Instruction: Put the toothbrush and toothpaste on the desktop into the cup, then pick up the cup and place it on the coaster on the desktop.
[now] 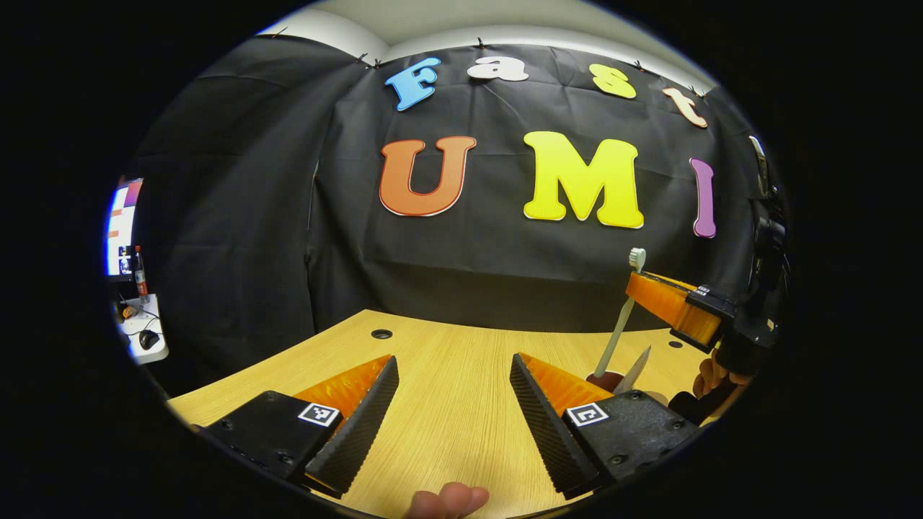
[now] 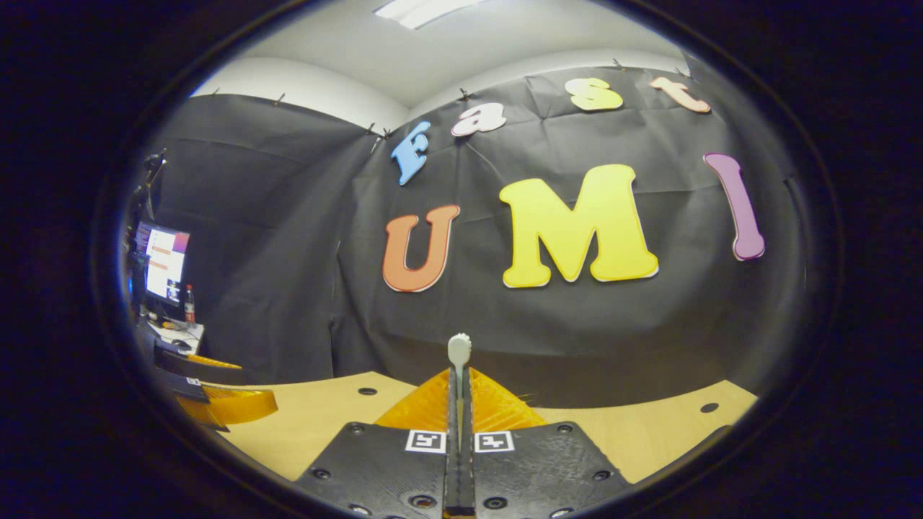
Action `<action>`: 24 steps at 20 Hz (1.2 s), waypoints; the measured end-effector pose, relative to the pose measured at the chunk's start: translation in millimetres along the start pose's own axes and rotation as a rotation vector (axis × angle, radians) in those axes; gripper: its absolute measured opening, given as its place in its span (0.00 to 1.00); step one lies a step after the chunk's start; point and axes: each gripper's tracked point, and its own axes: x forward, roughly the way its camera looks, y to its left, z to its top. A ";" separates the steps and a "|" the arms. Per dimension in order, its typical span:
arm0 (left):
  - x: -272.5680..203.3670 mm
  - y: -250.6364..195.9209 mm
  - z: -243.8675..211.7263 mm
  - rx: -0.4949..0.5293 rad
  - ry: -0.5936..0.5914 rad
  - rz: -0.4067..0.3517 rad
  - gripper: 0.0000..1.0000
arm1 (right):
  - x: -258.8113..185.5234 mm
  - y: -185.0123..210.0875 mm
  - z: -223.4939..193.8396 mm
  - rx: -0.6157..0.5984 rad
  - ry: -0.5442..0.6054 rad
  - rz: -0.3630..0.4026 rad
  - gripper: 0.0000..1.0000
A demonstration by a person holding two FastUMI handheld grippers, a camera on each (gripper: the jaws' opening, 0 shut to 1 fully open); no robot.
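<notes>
Toothbrush (image 2: 459,360) held upright in your right gripper (image 2: 459,425), above the dark cup (image 1: 604,380).
Your left gripper (image 1: 453,404) hangs open over the bench (image 1: 447,360); at its 3 o'clock the toothpaste (image 1: 634,369) leans in the cup. Lower the brush straight in, then let go.

Dim booth, ceiling light, fisheye-warped edges

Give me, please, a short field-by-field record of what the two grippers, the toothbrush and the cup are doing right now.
left gripper: open, holding nothing, low over the desktop
right gripper: shut on the toothbrush, bristle head up
toothbrush position: in the left gripper view, its lower end reaches down to the cup
cup: dark red, partly hidden behind the left gripper's finger
toothpaste: a pale tube leans at the cup
coaster: cannot tell
</notes>
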 end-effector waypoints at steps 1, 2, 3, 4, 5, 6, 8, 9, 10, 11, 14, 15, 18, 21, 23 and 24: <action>0.3 0.8 0.6 0.002 -0.003 0.001 0.98 | 1.3 -1.0 -3.0 0.000 0.005 -0.003 0.00; 1.0 0.9 0.6 0.004 -0.005 0.000 0.98 | 1.9 -1.8 -4.7 0.000 0.010 -0.005 0.00; 1.9 0.1 0.2 0.005 -0.005 -0.002 0.98 | 3.5 -4.9 -6.4 0.001 0.014 -0.013 0.00; 3.7 -0.8 0.9 0.008 -0.003 -0.005 0.98 | 4.3 -7.4 -7.1 0.006 0.019 -0.018 0.00; 4.8 -3.0 -0.7 0.011 0.001 -0.011 0.98 | 6.7 -7.9 -10.0 0.014 0.026 -0.018 0.00; 5.9 -4.3 -0.4 0.010 0.001 -0.014 0.98 | 6.2 -9.3 -11.7 0.015 0.030 -0.023 0.00; 6.4 -4.0 -1.8 0.009 0.003 -0.018 0.98 | 7.9 -10.1 -18.5 0.016 0.046 -0.019 0.00; 7.1 -4.3 -2.9 0.006 0.005 -0.019 0.98 | 7.9 -8.2 -21.3 0.018 0.058 -0.011 0.00; 7.8 -5.2 -4.2 0.000 0.006 -0.021 0.98 | 6.0 -5.0 -24.1 0.018 0.067 0.004 0.02; 8.4 -5.1 -4.6 -0.002 0.012 -0.020 0.98 | 4.9 -2.7 -25.2 0.008 0.064 0.017 0.09; 7.7 -4.7 -8.4 0.004 0.028 -0.011 0.98 | -2.8 1.0 -17.6 -0.041 0.032 0.032 0.45; 7.0 -5.2 -5.5 0.007 0.027 -0.011 0.98 | -5.2 2.4 -13.1 -0.050 0.013 0.035 0.48; 5.3 -14.8 0.1 0.021 0.025 -0.029 0.98 | -19.7 0.2 8.1 -0.071 -0.050 0.023 0.80; -0.4 -28.2 8.4 0.025 0.021 -0.049 0.98 | -37.5 -10.7 31.4 -0.097 -0.110 -0.017 0.94; -4.9 -34.6 16.8 0.022 0.015 -0.048 0.98 | -58.7 -22.9 45.4 -0.115 -0.141 -0.047 0.94; -5.3 -40.5 20.3 0.017 0.018 -0.058 0.98 | -69.9 -29.3 51.7 -0.115 -0.151 -0.061 0.94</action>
